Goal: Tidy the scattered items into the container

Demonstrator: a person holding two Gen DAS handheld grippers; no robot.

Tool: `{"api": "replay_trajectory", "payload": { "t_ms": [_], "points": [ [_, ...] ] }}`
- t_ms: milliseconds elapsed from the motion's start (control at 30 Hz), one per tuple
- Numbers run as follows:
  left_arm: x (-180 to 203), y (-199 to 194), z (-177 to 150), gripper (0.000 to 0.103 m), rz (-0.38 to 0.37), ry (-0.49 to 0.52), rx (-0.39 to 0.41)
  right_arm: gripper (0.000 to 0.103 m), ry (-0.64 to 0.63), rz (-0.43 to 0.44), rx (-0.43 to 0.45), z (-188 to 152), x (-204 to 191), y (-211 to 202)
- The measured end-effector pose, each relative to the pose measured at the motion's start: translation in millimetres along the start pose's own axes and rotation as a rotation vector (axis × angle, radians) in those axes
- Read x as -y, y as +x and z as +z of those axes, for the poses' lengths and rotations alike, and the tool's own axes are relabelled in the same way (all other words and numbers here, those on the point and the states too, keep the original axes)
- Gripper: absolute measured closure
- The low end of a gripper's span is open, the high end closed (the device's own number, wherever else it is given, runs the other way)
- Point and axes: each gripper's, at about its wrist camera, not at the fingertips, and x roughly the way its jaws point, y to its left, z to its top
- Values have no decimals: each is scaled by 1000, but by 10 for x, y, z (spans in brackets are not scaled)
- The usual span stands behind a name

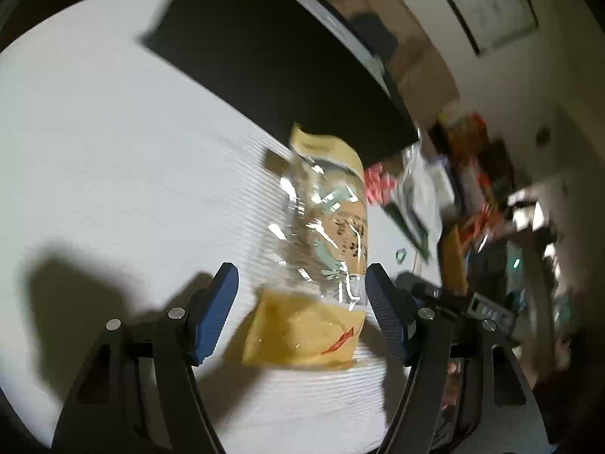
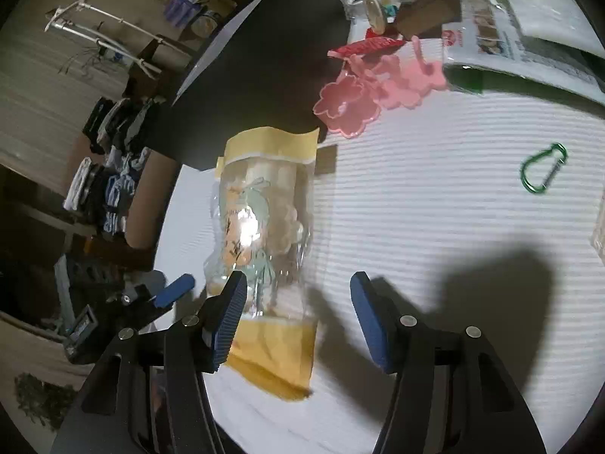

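The snack packet (image 1: 321, 249) lies lengthwise between the spread fingers of the left hand-held gripper (image 1: 302, 302), nearer than the equally spread right hand-held gripper (image 2: 298, 310).

Showing on the left gripper (image 1: 301, 314) two black angular arms, each carrying round silver screw heads and ending in blue fingers (image 1: 216, 312) with finely ribbed inner faces. Repeating the same build on the right gripper (image 2: 298, 317): black frame, silver screws at the joints, blue ribbed fingers (image 2: 228, 321) tapering toward rounded tips. Appearing again at the left edge of the right wrist view, the left gripper's black body, blurred, with one blue finger and a small pale label whose writing is too smeared to read.
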Motion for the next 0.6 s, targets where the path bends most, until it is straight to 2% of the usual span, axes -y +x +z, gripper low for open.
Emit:
{"api": "replay_trajectory", "payload": {
  "t_ms": [100,200,367,467,533,600],
  "points": [
    [52,170,65,36,35,39,-40,43,30,25,1,51,51,102],
    [71,258,22,36,9,25,-68,42,45,43,-9,85,85,209],
    [224,357,-29,36,-11,57,-108,41,23,104,-45,119,-26,350],
    [236,351,-37,37,-13,56,-105,40,4,96,-39,139,-95,400],
    [188,311,-36,38,-19,42,-99,46,17,114,-41,146,-79,413],
    [200,302,-47,38,-11,45,-88,58,18,141,-40,146,-87,396]
  ]
}}
